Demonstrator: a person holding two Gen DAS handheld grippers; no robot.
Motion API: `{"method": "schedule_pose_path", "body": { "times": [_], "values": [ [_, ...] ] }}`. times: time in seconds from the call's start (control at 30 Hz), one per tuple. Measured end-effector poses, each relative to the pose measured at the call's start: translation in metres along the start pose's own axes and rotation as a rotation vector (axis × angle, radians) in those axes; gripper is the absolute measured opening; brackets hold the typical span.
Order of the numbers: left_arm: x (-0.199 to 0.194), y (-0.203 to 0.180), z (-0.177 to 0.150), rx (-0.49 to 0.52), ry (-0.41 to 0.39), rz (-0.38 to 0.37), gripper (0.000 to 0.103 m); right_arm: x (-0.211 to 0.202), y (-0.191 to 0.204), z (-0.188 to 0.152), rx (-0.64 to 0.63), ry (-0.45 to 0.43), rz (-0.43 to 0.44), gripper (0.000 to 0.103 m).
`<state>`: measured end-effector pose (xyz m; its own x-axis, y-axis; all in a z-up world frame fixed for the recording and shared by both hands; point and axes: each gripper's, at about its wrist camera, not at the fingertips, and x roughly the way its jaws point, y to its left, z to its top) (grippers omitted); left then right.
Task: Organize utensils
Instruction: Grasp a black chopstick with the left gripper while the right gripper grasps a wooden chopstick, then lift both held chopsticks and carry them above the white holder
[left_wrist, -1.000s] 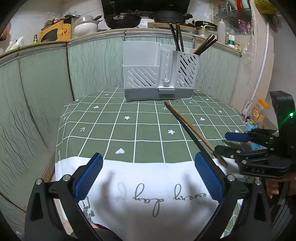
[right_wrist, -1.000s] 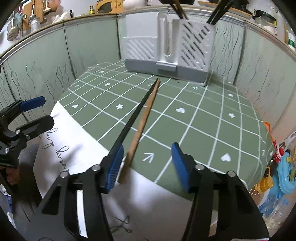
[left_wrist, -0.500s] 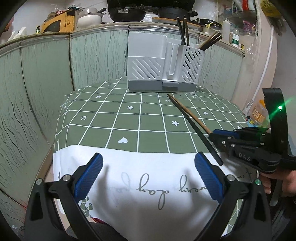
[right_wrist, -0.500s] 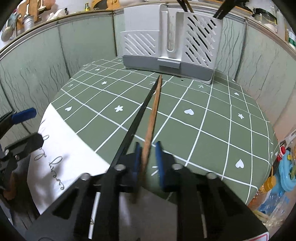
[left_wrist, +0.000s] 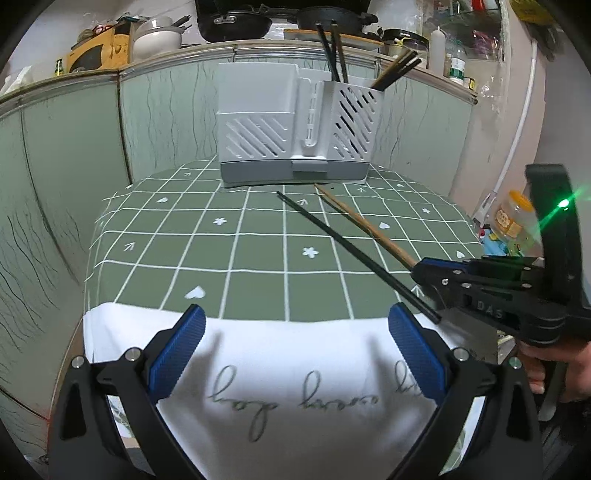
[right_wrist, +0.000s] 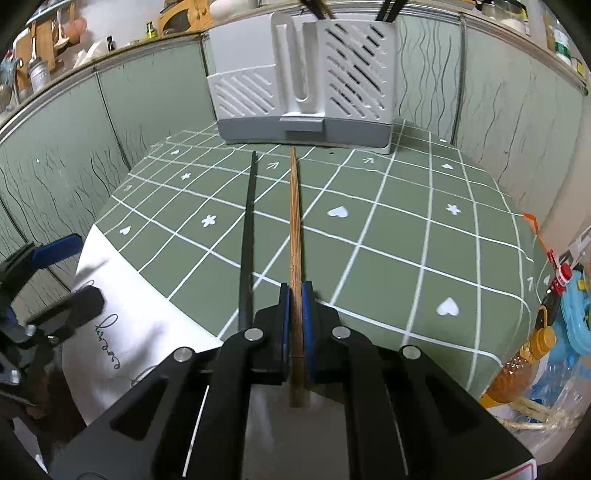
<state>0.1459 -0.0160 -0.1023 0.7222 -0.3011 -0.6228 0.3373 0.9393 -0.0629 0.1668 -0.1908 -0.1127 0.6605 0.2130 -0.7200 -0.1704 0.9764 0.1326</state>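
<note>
- Right hand-held gripper (right_wrist: 294, 314) is clamped on the near end of the wooden chopstick (right_wrist: 294, 221).
- That chopstick points toward 12 o'clock at the grey utensil holder (right_wrist: 303, 81).
- Black chopstick (right_wrist: 247, 236) lies just beside it on the tabletop (right_wrist: 406, 229).
- Left hand-held gripper (left_wrist: 295, 347) gapes wide, holding nothing.

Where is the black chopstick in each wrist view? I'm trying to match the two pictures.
Left wrist view: the black chopstick runs diagonally from centre to lower right, on the green cloth, just left of the wooden chopstick.
Right wrist view: the black chopstick runs nearly vertically, left of centre, outside the right gripper, which is shut on the wooden chopstick.
Shared landmark: the grey utensil holder at the table's far end.
</note>
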Motion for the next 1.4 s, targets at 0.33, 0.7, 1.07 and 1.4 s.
{"method": "schedule_pose_path", "body": {
  "times": [0.33, 0.7, 1.07, 1.4],
  "values": [
    [0.030, -0.035, 0.012, 0.009, 0.043, -0.010, 0.085, -0.026, -0.030, 0.000, 0.025, -0.021, -0.016, 0.006],
    [0.067, -0.075, 0.021, 0.046, 0.115, -0.023, 0.062, -0.040, -0.053, -0.004, 0.072, -0.055, 0.000, 0.006],
    [0.068, -0.065, 0.021, 0.037, 0.132, 0.045, 0.013, -0.041, -0.050, -0.005, 0.068, -0.055, 0.010, 0.006],
    [0.064, -0.055, 0.020, 0.025, 0.141, 0.033, 0.007, -0.037, -0.046, -0.006, 0.053, -0.036, 0.002, 0.006]
  ]
}}
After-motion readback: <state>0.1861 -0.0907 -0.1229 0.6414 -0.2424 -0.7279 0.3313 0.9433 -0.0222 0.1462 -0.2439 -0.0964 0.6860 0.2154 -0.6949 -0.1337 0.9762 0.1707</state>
